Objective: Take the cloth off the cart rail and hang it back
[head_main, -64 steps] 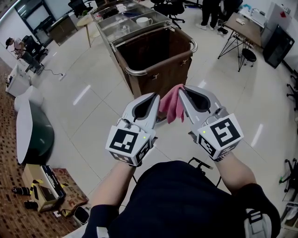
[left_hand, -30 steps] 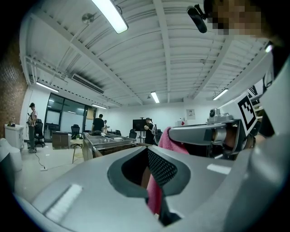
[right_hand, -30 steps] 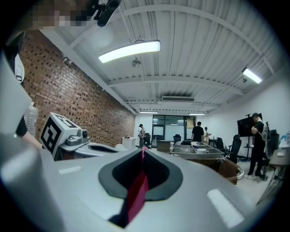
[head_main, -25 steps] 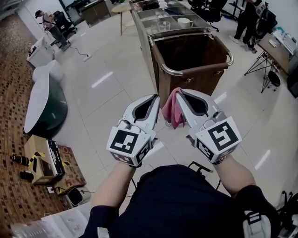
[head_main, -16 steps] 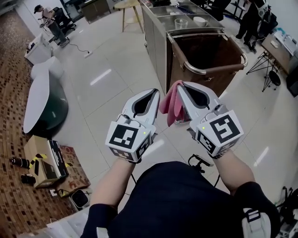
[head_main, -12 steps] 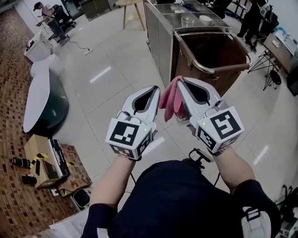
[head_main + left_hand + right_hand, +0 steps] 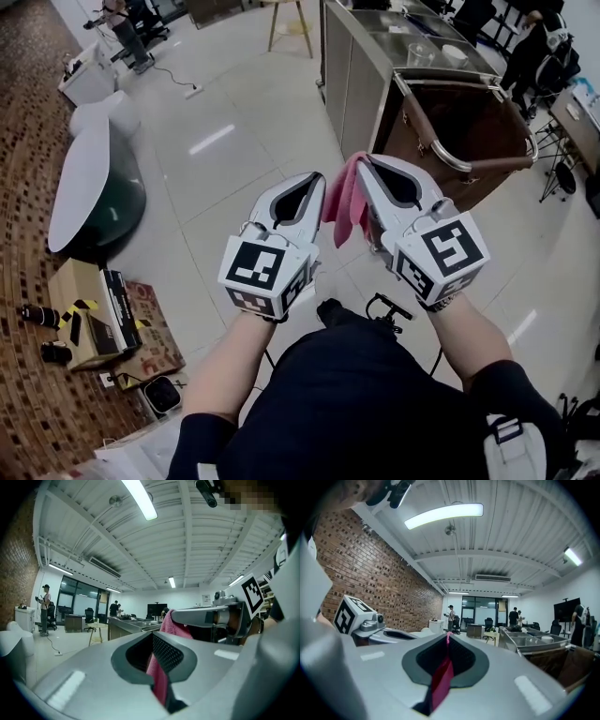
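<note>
Cart (image 7: 361, 70) now sits further up-right in head view; L gripper (image 7: 315, 182) & R gripper (image 7: 365, 169) both clamp pink cloth (image 7: 344, 202), rail (image 7: 457, 163) ahead-right, nearer R.

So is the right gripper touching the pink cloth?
Touching. The right gripper view shows the right gripper with its jaws shut on the pink cloth, which is pinched between them.
</note>
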Available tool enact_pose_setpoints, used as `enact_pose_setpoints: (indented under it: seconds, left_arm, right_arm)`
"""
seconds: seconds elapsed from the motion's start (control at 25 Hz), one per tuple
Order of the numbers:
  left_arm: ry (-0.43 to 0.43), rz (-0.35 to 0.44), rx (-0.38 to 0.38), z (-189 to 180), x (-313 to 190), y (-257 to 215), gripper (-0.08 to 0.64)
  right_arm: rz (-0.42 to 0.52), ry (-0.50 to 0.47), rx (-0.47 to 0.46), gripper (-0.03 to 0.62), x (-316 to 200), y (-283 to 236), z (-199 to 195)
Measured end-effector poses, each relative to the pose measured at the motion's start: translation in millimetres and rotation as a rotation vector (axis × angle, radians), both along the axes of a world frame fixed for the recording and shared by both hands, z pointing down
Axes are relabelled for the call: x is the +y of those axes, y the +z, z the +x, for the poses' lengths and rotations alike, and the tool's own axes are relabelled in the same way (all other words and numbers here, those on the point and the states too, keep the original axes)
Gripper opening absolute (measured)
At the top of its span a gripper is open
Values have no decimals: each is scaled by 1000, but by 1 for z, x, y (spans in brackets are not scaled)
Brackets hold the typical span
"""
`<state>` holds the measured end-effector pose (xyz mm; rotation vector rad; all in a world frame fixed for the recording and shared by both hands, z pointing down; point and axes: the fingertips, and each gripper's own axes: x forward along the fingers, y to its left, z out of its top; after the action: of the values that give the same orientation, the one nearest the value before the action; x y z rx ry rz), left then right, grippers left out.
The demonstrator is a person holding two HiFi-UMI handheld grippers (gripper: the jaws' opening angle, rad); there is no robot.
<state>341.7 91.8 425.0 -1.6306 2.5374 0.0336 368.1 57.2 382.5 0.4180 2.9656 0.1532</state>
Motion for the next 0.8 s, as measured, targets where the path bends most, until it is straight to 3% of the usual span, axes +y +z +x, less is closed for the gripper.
enact_pose_setpoints:
  seconds: [0.28,0.8]
  left_arm:
    - [-9,-21,-28,-60,-5,15,2]
    - [-20,-8,-48,-198,-45,-9,2]
  right_arm:
    - [-14,-28,-24,11,-3,12,-61]
    - [2,-39,-31,11,-39,1,-194]
